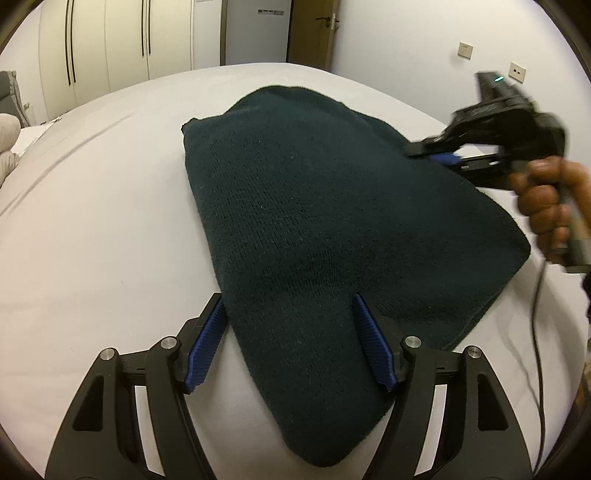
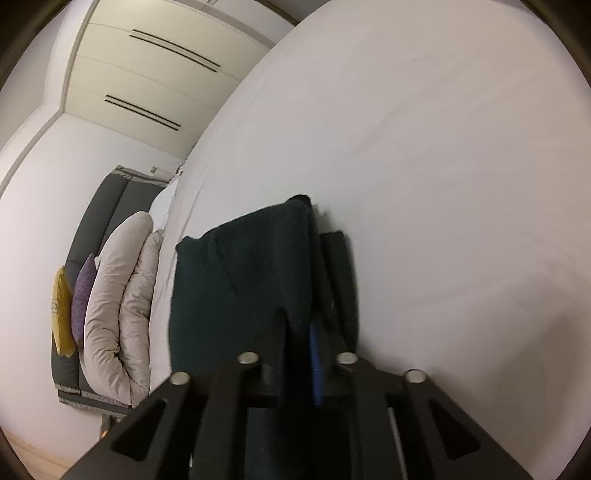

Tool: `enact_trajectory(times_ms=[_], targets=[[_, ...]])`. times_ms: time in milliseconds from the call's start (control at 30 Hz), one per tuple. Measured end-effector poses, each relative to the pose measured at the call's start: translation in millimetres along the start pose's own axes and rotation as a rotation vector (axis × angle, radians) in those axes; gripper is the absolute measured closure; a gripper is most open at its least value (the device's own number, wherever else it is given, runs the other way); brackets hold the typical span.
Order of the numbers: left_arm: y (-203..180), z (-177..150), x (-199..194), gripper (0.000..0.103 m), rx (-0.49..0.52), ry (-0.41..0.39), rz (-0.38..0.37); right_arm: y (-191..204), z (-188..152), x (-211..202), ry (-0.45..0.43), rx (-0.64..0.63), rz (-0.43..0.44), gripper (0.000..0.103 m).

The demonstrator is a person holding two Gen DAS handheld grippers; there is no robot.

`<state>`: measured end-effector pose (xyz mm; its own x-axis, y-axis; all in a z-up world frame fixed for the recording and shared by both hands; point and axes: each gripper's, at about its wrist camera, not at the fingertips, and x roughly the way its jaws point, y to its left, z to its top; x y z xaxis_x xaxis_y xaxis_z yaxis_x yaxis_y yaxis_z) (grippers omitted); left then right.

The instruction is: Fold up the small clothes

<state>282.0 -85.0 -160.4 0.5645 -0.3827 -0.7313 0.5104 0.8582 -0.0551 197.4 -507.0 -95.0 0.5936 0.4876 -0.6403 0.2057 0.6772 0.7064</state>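
Note:
A dark green knitted garment (image 1: 332,229) lies folded on the white bed sheet (image 1: 92,240). My left gripper (image 1: 291,306) is open, its blue-padded fingers straddling the garment's near end without pinching it. My right gripper (image 1: 436,153) comes in from the right in a hand and is shut on the garment's far right edge. In the right wrist view the right gripper (image 2: 299,332) is closed on the dark green fabric (image 2: 240,288), which fills the space in front of its fingers.
White wardrobe doors (image 1: 110,40) and a brown door (image 1: 314,29) stand beyond the bed. A beige duvet (image 2: 118,295), purple and yellow cushions (image 2: 81,299) and a grey headboard (image 2: 107,206) are at the bed's head. A cable (image 1: 535,332) hangs at right.

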Motion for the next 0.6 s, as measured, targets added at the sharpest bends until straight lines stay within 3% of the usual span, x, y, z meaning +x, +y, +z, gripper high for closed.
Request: enact_trajectory(times_ms=[33, 100, 200, 267, 333, 400, 600], targets=[[-1, 0, 1, 0.033, 0.003, 0.004, 0.005, 8, -7, -9, -0.008, -0.022, -0.008, 0.068], [-4, -1, 3, 0.033, 0.009, 0.006, 0.013, 25, -28, -20, -0.001, -0.091, -0.019, 0.057], [-7, 1, 4, 0.033, 0.009, 0.014, 0.019, 39, -59, -17, 0.072, -0.161, -0.084, 0.057], [-8, 2, 5, 0.033, 0.009, 0.016, 0.021, 36, -74, -22, 0.096, -0.192, -0.088, 0.064], [-10, 2, 5, 0.033, 0.011, 0.022, 0.025, 28, -86, -24, 0.111, -0.216, -0.142, 0.092], [-12, 3, 6, 0.033, 0.01, 0.029, 0.025, 14, -89, -26, 0.108, -0.192, -0.146, 0.099], [-11, 4, 15, 0.031, -0.01, 0.05, 0.013, -26, -101, -43, 0.047, -0.124, -0.05, 0.1]])
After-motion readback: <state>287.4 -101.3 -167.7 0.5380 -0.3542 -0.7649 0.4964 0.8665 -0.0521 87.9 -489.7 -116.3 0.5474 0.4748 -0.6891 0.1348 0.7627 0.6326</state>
